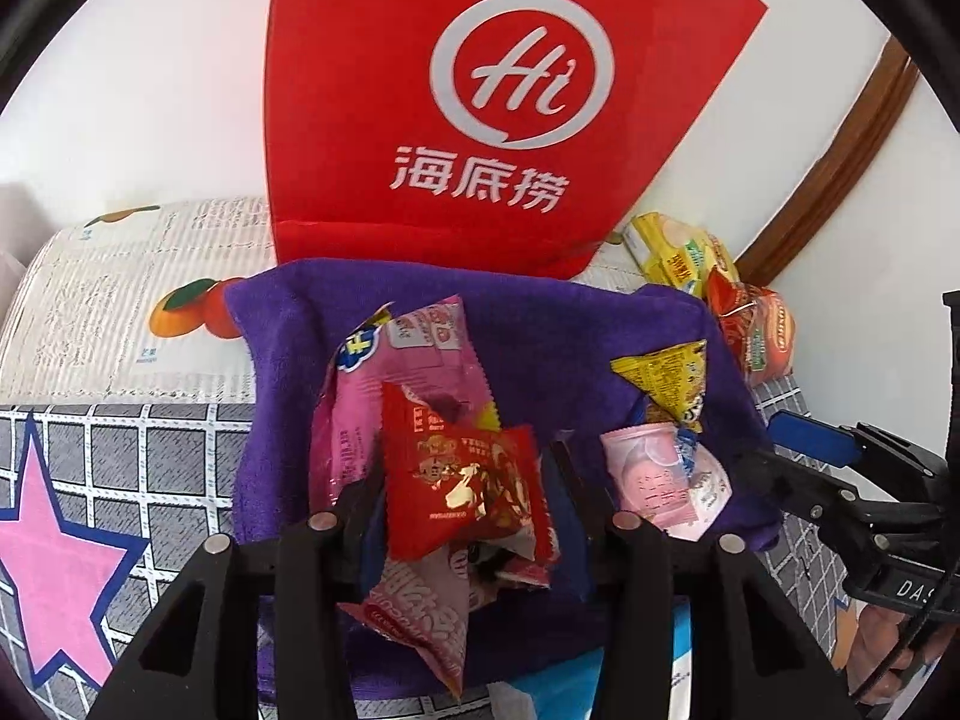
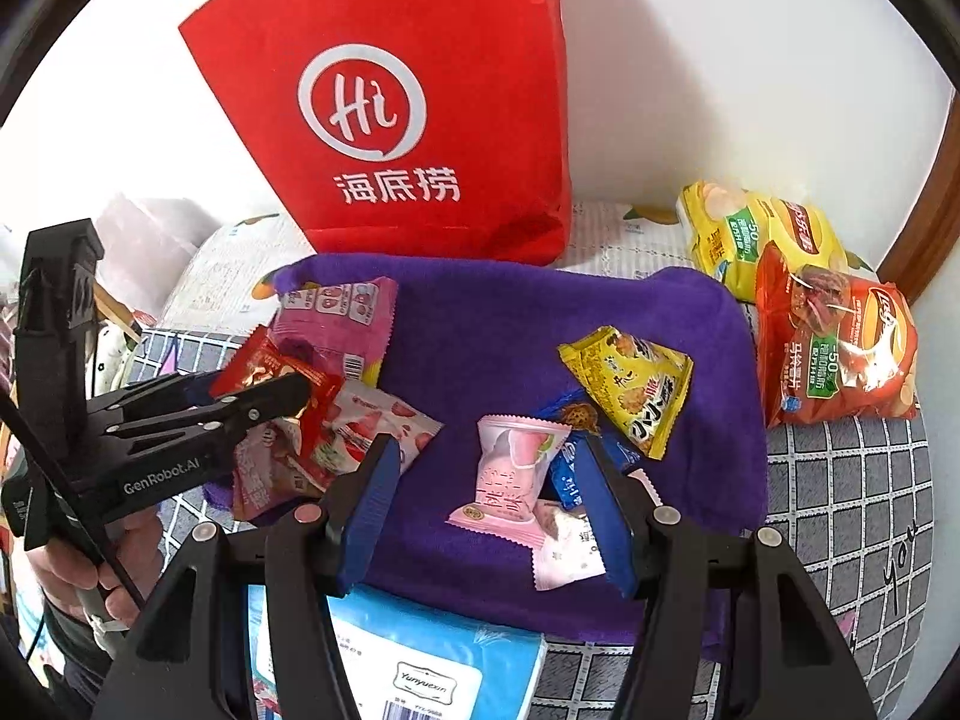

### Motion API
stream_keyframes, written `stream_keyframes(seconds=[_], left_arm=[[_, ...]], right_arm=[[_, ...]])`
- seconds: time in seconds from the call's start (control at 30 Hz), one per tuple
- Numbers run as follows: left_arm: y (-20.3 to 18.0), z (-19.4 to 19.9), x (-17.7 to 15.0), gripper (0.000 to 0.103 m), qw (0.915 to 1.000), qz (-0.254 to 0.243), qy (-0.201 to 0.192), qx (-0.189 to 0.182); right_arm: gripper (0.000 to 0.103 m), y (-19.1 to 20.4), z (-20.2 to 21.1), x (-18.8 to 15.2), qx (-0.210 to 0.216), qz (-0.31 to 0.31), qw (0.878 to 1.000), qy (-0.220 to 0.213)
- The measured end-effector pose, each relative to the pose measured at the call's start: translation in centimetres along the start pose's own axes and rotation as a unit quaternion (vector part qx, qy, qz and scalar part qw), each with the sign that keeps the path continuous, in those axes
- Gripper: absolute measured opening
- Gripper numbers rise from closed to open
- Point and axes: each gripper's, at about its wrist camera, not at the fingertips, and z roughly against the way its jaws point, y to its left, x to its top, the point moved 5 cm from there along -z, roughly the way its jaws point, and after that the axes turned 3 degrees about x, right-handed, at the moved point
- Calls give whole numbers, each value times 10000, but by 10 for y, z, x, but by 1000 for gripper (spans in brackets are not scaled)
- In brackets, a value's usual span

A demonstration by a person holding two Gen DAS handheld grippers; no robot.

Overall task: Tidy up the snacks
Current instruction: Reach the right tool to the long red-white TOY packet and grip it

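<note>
Left claw [image 1: 468, 504] clenched on a red snack packet [image 1: 465, 495], pads pinching it from both sides, packet lifted over a pile of pink wrappers [image 1: 384, 396]. In the right wrist view the same left claw [image 2: 282, 396] comes in from the left side, tips closed on the red snack packet [image 2: 264, 363] above the pink pile.

Right claw [image 2: 498, 480] released, blue pads spread wide, nothing between them gripped. Just ahead between its fingers: a pink peach-print packet [image 2: 510, 474], upright-ish, with a paler pink packet [image 2: 567, 543] touching it below and a blue cookie packet [image 2: 570, 456] tucked behind on the right. Further ahead and slightly right, a yellow triangular packet [image 2: 630, 390], overlapping the blue one's top edge.

All of these sit on a purple towel [image 2: 480, 324]. Under the towel's near edge, below the right claw, a light blue tissue pack [image 2: 420, 648]. Towel lies on a grey grid-pattern cover [image 2: 852, 492]; pink star print [image 1: 54, 546] shows left of the left claw.

Far right of the right claw, off the towel: orange Lay's chip bag [image 2: 834, 348] leaning on a yellow chip bag [image 2: 744, 234] behind it. Farthest, straight ahead past the towel's back edge, a red Haidilao bag [image 2: 408, 108] standing upright against a white wall [image 2: 750, 60].
</note>
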Motion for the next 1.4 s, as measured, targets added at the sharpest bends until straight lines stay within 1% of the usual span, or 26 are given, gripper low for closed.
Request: stream_keyframes(seconds=[0.07, 0.13, 0.23, 0.33, 0.47, 0.53, 0.6, 0.67, 0.8, 0.87, 1.0, 1.13, 1.27, 1.4], left_arm=[[-2, 2, 1, 64, 10000, -26, -38, -23], [-3, 6, 2, 64, 9999, -46, -106, 10], [-2, 9, 3, 64, 9999, -28, -103, 43], [-2, 16, 3, 64, 9999, -25, -129, 14], [-3, 28, 4, 65, 9997, -55, -213, 86], [-4, 34, 4, 65, 9996, -70, -209, 170], [-6, 42, 5, 65, 9995, -82, -274, 139], [-9, 52, 5, 65, 9993, -111, -331, 142], [-18, 70, 3, 67, 9986, -223, -463, 127], [-22, 77, -1, 67, 9984, -270, -491, 99], [-21, 90, -22, 68, 9986, -309, -405, 109], [-5, 103, -47, 68, 9983, -296, -406, 305], [17, 109, -69, 68, 9984, -165, -320, 446], [34, 118, -86, 68, 9982, -41, -314, 500]], right_arm=[[60, 2, 4, 0, 0, 31, 10000, -52], [60, 4, 10, 0, 6, 37, 9999, -162], [60, 8, 17, 1, 15, 64, 9996, -292], [60, 16, 25, -3, -81, 237, 9992, -321], [60, 24, 37, -17, 44, 117, 9990, -433], [57, 28, 43, -25, 93, 50, 9990, -442], [50, 33, 50, -35, 86, -39, 9989, -466], [50, 38, 57, -46, 35, -42, 9988, -478], [44, 54, 72, -72, -39, 19, 9985, -548], [44, 60, 78, -85, -66, 5, 9983, -572], [44, 71, 80, -110, -39, -8, 9978, -658], [44, 85, 73, -137, -1, 141, 9974, -710], [42, 101, 52, -161, 115, 313, 9983, -478], [43, 111, 29, -182, 246, 456, 9984, -219]])
